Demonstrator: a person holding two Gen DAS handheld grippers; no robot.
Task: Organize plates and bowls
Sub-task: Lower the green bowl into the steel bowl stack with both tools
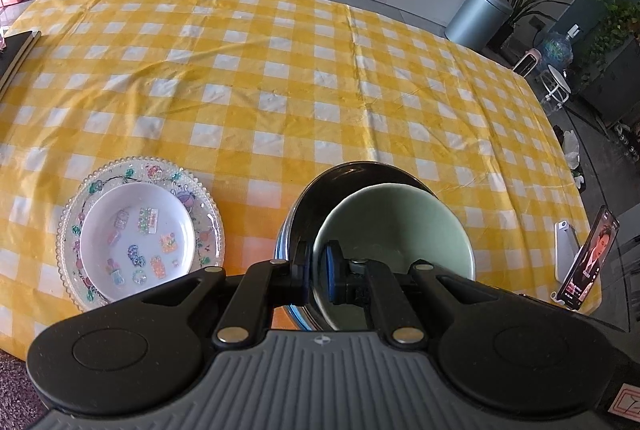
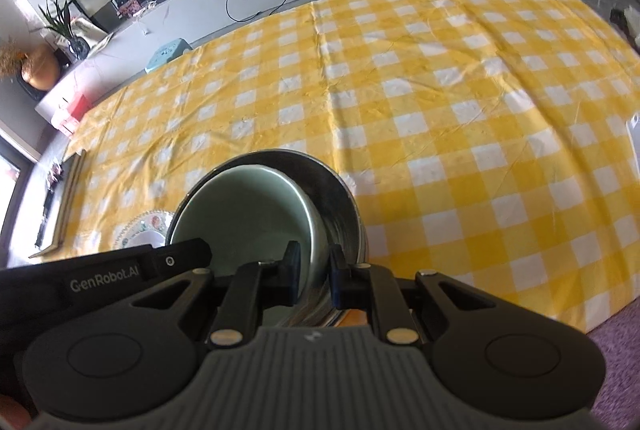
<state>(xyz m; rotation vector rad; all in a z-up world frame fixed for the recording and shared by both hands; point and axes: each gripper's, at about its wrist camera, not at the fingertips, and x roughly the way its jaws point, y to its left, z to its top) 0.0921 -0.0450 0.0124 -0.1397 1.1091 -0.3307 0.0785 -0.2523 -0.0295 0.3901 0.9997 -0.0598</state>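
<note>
A pale green bowl [image 1: 396, 226] sits inside a steel bowl [image 1: 352, 170] near the table's front edge. My left gripper [image 1: 318, 272] is shut on the green bowl's left rim. My right gripper [image 2: 314, 270] is shut on the green bowl's [image 2: 248, 214] right rim, inside the steel bowl [image 2: 336, 198]. To the left, a small white plate with stickers [image 1: 138, 236] lies on a clear patterned glass plate [image 1: 100, 178]; its edge also shows in the right wrist view [image 2: 140, 226].
A yellow and white checked cloth [image 1: 280, 70] covers the table. A phone on a stand [image 1: 592, 258] stands at the front right corner. A dark book or tray [image 1: 16, 50] lies at the left edge. A grey bin [image 1: 478, 16] stands beyond the table.
</note>
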